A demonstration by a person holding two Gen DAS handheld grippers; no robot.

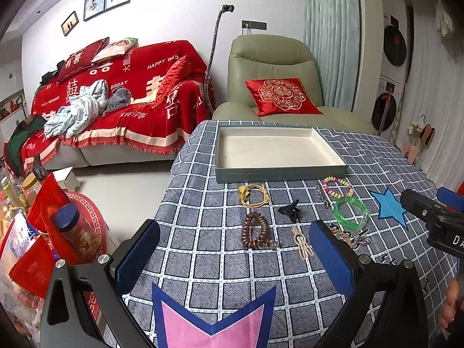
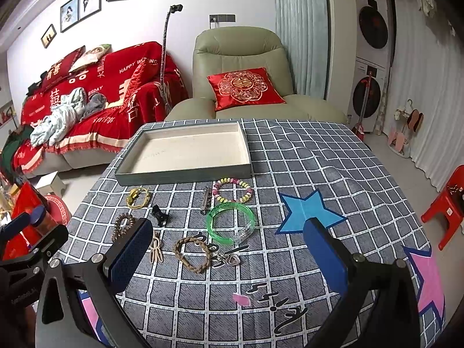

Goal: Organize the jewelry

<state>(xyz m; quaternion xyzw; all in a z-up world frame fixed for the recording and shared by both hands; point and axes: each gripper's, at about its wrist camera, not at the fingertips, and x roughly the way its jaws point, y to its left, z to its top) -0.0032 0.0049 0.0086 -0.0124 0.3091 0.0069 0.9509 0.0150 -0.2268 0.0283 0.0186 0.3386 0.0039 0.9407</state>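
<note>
Checked cloth covers the table, with a sofa and an armchair behind it. At the far side sits the tray, empty, its long axis running left to right. Just in front of it the jewelry lies scattered: a yellow tie, a black clip, a coil tie, a cream pin, a bead bracelet, a green bangle and a braided bracelet.

The left gripper hangs above the near edge, jaws spread wide and holding nothing. The coil tie and cream pin lie straight ahead of it, between the lines of its fingers, with the tray beyond them.

The right gripper is likewise wide open and empty. The braided bracelet and green bangle lie ahead of it, toward its left finger, lying flat on the cloth.

Each gripper has pieces in its own lane; the left looks nearer the coil tie, the right nearer the braided bracelet. Either would likely have to tip down and reach forward, then carry on in the same direction to the tray. Nothing is in the tray yet, so the sorting seems barely begun.
</note>
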